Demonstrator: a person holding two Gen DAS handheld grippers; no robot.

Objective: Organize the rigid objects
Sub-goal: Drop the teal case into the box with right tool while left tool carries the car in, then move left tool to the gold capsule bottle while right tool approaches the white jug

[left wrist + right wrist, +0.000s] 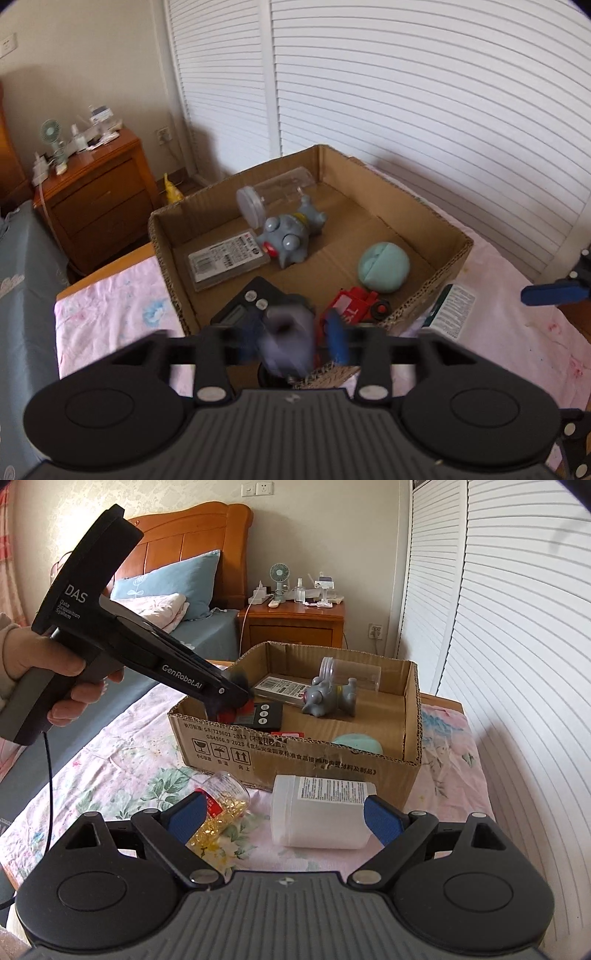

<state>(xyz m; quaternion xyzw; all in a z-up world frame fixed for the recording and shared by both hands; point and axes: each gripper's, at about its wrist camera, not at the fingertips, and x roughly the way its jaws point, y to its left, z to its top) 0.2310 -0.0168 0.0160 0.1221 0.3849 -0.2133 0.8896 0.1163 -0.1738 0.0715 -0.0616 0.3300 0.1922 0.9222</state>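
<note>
Beside the corrugated cardboard box, right gripper wide around smooth white cylindrical bottle.

The black handheld gripper in the person's left hand is showing "DAS" in white on its upper body, with "Data Acquisition System" in small letters below, and "GenRobot.AI" along its arm. The cardboard box is carrying black print on its near wall: "GB/T29601 2013" and "GB4806.9 2023", a line of Chinese characters, and three handling pictograms, one with two upward arrows. The white bottle and the flat packet in the box are bearing labels too small to read.
</note>
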